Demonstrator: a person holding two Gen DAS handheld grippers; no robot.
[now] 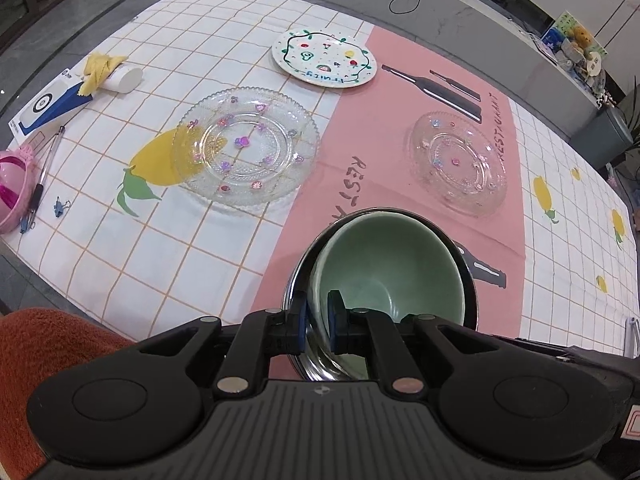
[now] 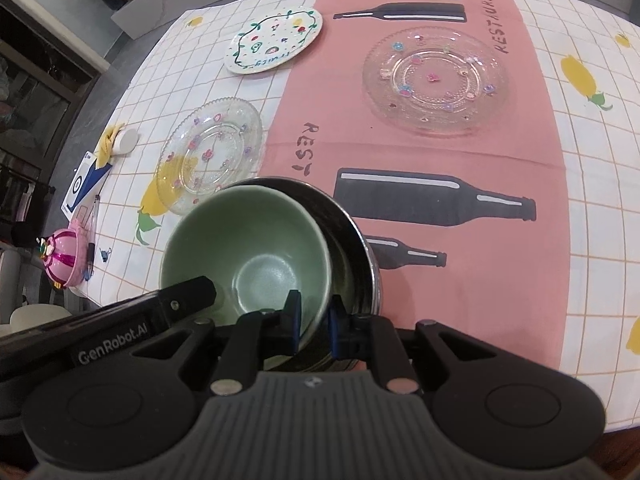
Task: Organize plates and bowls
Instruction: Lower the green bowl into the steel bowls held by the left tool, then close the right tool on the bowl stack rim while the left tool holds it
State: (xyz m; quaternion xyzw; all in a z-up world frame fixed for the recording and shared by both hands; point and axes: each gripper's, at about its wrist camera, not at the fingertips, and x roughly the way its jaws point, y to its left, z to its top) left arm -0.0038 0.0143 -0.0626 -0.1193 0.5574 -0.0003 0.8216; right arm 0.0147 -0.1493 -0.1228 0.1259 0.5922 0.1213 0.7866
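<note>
Tongs on my left (image 1: 317, 326) are clamped on the near rim of the pale green ceramic bowl (image 1: 390, 264), one blue pad (image 1: 334, 322) inside the wall and one outside. My right tongs (image 2: 314, 322) are likewise closed on that green bowl (image 2: 256, 248), gripping its rim from the other side; the left unit's black body crosses the lower left of the right wrist view. The green bowl sits tilted inside a larger shiny steel bowl (image 1: 466, 268), whose dark rim shows around it (image 2: 360, 240). Both bowls are over the pink panel of the printed tablecloth (image 1: 372, 128) covering the table. Farther back lie three plates, well apart from one another: a large clear glass plate with coloured flower dots (image 1: 246, 146), a smaller clear glass plate of the same pattern (image 1: 458, 162), and a white ceramic plate painted with fruit and a green vine (image 1: 324, 56). At the table's left edge I see a pink round container (image 1: 12, 190), a pen (image 1: 42, 178), a white cylinder (image 1: 124, 78) with a yellow cloth (image 1: 98, 68), and a blue-and-white box (image 1: 48, 102).
</note>
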